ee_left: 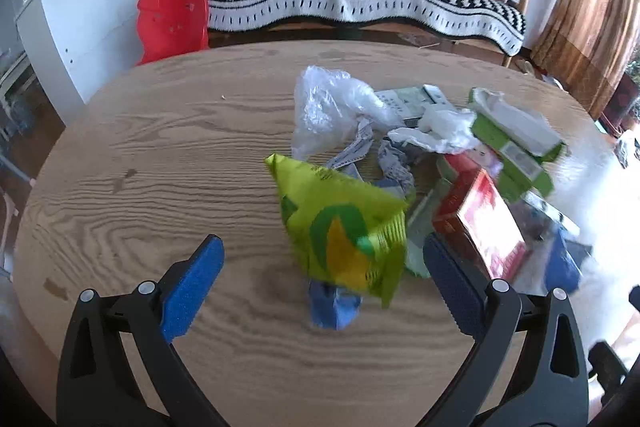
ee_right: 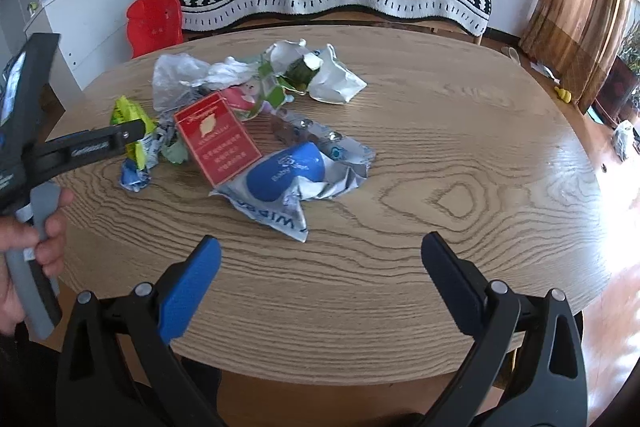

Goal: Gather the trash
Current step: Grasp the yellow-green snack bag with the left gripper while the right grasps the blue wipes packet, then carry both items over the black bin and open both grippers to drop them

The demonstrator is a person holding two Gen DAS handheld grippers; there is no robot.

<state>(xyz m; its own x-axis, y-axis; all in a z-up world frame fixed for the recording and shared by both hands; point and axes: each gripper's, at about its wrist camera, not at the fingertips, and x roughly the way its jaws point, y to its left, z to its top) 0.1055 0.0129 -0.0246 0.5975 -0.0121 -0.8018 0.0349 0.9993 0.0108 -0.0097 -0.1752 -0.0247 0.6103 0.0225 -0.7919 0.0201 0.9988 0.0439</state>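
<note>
One green wrapper (ee_left: 344,227) between left claw (ee_left: 322,269) fingers.

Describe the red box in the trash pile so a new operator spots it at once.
On the round wooden table, look at the litter pile's near edge. The red box lies flat, overlapping a blue-and-white wipes pack. It is the only rigid red rectangle there, with gold print on its face.

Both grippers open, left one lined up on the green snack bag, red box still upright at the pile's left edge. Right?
Almost. The red box isn't upright: the right wrist view shows it lying flat on the table. The rest holds: left gripper and right gripper are open, and the green snack bag sits between the left fingers.
</note>
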